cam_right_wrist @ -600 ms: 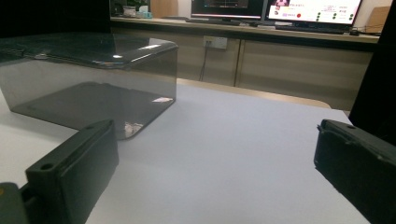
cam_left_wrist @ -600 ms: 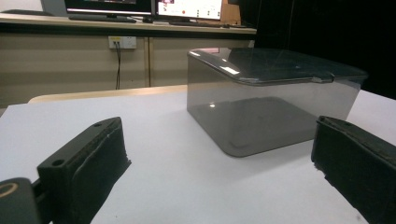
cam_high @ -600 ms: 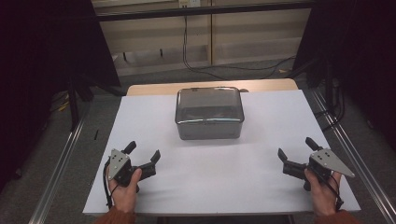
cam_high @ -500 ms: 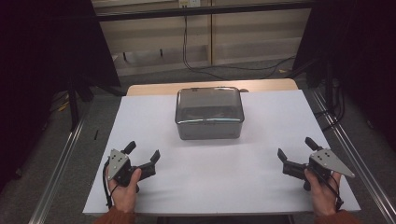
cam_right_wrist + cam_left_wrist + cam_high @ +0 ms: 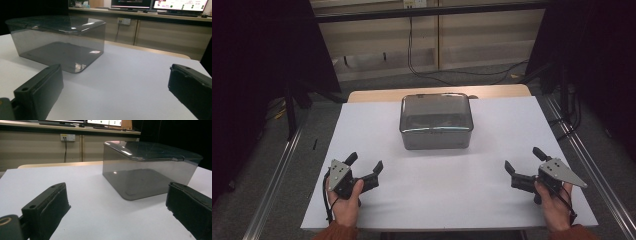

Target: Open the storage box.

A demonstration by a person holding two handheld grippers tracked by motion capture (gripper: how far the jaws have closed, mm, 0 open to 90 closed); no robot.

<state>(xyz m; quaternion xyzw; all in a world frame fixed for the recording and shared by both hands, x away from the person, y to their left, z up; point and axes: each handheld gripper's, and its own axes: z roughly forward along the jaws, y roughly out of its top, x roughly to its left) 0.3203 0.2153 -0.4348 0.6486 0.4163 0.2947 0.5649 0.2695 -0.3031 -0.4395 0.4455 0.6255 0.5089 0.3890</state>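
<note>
A smoky, see-through plastic box with its lid on stands at the middle back of the white table. It looks empty. My left gripper rests near the front left, open, nothing between its jaws; the box lies ahead of it to the right. My right gripper is at the front right, also open and holding nothing, with the box ahead to its left. Both grippers are well apart from the box.
A bare wooden strip edges the table's far side. Metal rails run along both sides on the grey floor. Cables hang by the back wall. Monitors sit on a counter beyond.
</note>
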